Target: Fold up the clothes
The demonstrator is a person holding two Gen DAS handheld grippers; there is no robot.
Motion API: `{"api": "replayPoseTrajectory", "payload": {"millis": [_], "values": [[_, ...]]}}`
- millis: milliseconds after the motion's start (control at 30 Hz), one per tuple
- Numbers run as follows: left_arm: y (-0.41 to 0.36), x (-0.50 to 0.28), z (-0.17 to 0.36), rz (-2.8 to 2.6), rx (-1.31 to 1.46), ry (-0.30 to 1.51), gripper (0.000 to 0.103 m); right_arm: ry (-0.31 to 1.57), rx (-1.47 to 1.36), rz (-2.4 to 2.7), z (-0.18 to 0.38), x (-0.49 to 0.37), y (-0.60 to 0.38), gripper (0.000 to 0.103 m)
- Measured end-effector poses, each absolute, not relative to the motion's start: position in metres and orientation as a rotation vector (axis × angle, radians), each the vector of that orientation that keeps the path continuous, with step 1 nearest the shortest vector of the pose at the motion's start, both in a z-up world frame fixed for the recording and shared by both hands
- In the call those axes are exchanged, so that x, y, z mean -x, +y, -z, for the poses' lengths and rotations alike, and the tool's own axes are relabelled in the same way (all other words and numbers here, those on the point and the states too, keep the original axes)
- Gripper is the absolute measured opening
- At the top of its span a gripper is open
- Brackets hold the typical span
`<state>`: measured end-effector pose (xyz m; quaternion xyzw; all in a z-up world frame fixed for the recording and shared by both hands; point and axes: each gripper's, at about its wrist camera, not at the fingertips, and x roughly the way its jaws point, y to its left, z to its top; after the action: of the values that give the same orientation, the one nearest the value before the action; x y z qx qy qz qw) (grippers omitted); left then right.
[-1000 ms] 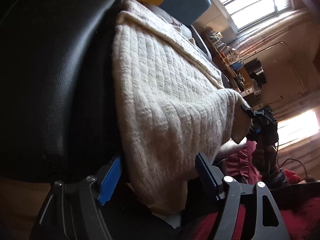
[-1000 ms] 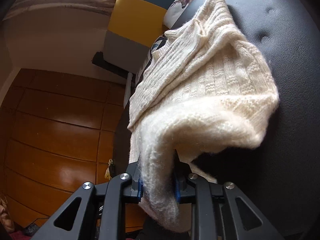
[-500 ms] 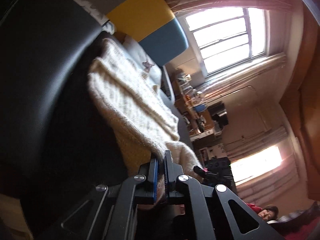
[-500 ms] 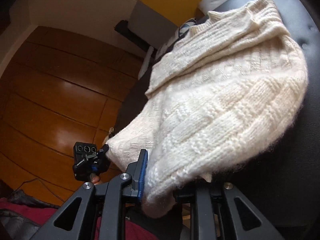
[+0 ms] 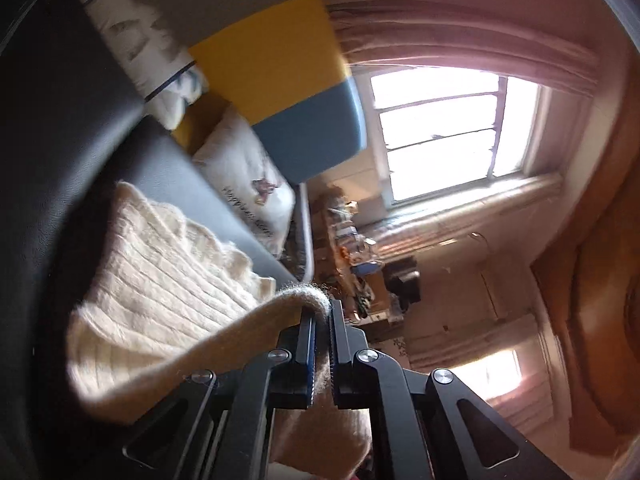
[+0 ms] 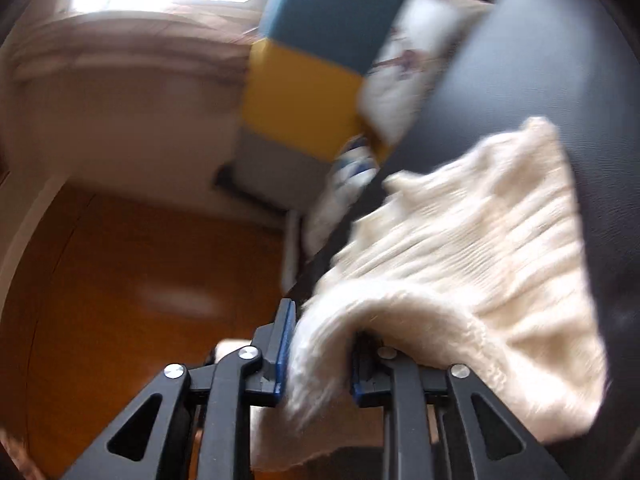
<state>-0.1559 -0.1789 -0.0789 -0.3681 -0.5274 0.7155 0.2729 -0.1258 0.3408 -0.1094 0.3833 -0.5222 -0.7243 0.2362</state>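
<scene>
Sweater of cream, chunky ribbed knit lies across a black padded seat, and both grippers have a piece of its near edge. In the left wrist view, the left gripper is clamped tight on a thick roll of the knit, with the fabric arching up over the finger tips and hanging down between the black arms below. In the right wrist view, the right gripper grips another bunched fold of the sweater; its jaws stand wider apart (the wad of wool between them is thick), and the blue pad on the left finger presses against the fabric. The rest of the garment spreads away from both grippers over the seat, its far edge rumpled. Beyond the sweater, white printed pillows lean near a cushion banded in grey, yellow and blue. Further off, a bright window sits under pink curtains, with a cluttered desk below it. The right wrist view is blurred, showing an orange wooden wall to the left.
</scene>
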Motion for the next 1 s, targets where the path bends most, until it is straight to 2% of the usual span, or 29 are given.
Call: {"api": "replayPoseTrajectory", "payload": {"millis": [33,133,200,267,333,367,567,700,767,867,1000], "values": [[-0.180,0.173,0.098,-1.909,1.071,-1.505,0.007,-1.533,-1.087,1.938,0.127,0.137,0.346,0.033],[-0.187,0.201,0.138,-1.848,1.139,-1.666,0.007,-1.668,-1.072,1.900,0.150,0.149,0.359,0.035],[-0.196,0.202,0.145,-1.872,1.115,-1.685,0.007,-1.726,-1.042,1.868,0.160,0.154,0.364,0.037],[-0.206,0.201,0.149,-1.909,1.102,-1.697,0.015,-1.710,-1.013,1.865,0.153,0.151,0.370,0.040],[-0.212,0.196,0.149,-2.021,1.131,-1.622,0.028,-1.662,-0.985,1.889,0.143,0.147,0.374,0.044],[-0.214,0.193,0.148,-2.084,1.160,-1.566,0.031,-1.638,-0.971,1.901,0.138,0.144,0.376,0.045],[-0.184,0.170,0.160,-2.173,1.328,-1.180,0.036,-1.329,-1.019,1.988,0.123,0.126,0.362,0.047],[-0.170,0.164,0.164,-2.191,1.354,-1.080,0.040,-1.098,-1.220,2.090,0.140,0.136,0.339,0.047],[-0.163,0.162,0.161,-2.203,1.386,-1.002,0.040,-1.033,-1.328,2.091,0.157,0.145,0.328,0.043],[-0.149,0.146,0.159,-2.233,1.426,-0.860,0.039,-1.008,-1.322,2.074,0.159,0.135,0.326,0.042],[-0.141,0.102,0.157,-2.242,1.461,-0.747,0.038,-0.914,-1.396,2.036,0.164,0.098,0.319,0.028]]}}
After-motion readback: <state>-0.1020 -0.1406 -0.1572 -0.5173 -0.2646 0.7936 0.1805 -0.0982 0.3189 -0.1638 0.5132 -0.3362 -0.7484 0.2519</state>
